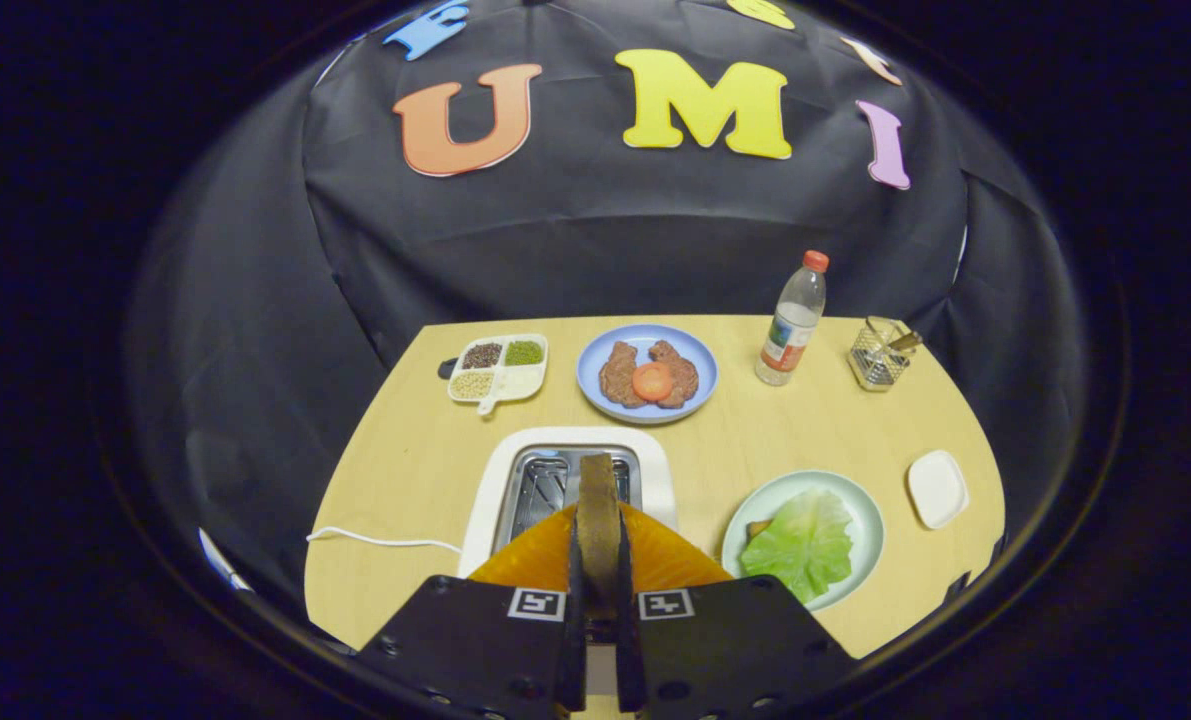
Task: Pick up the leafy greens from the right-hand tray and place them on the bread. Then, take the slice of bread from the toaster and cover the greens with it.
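Pale wooden tabletop [805, 430] carrying everything, seen from just above. Nearest, a white rectangular toaster [500, 475] with a shiny metal slot top, its white cord [385, 543] trailing off to the left. Right of the toaster, a pale green round plate [870, 520] with a broad leaf of green lettuce [805, 540] already lying over something tan, apparently the bottom bread [757, 527], mostly hidden. Beyond, a blue round plate [700, 370] of brown patties topped with a red tomato slice [652, 381], a white divided tray of grains [498, 368], a clear plastic bottle with a red cap [793, 320], a wire holder [880, 353], a small white dish [937, 488]. Gripper [599, 580] over the toaster, fingers narrowed onto a brown slice of toasted bread [598, 525], held edge-on and upright between them. Judging by this, greens step done, covering step in hand. Best to lift straight up clear of the slot, carry right, tip the slice flat over the leaf, release low and centred.
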A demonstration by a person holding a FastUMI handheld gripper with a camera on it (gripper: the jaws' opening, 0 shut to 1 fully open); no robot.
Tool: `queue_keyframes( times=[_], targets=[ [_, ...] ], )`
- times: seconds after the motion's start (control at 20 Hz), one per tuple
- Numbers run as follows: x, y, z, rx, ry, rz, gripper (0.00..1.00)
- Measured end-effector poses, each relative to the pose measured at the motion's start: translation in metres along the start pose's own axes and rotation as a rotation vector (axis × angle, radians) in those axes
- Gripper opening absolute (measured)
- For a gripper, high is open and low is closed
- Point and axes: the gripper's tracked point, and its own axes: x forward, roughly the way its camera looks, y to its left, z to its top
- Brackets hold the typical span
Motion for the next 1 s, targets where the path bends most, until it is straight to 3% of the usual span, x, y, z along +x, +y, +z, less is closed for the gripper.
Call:
queue_keyframes(
  times=[0.5,0.8,1.0],
  targets=[
    [-0.06,-0.035,0.043,0.07,-0.077,0.134,0.11],
    [-0.054,-0.094,0.053,0.049,-0.094,0.118,0.12],
    [-0.025,-0.141,0.03,0.087,-0.02,0.058,0.12]
  ],
)
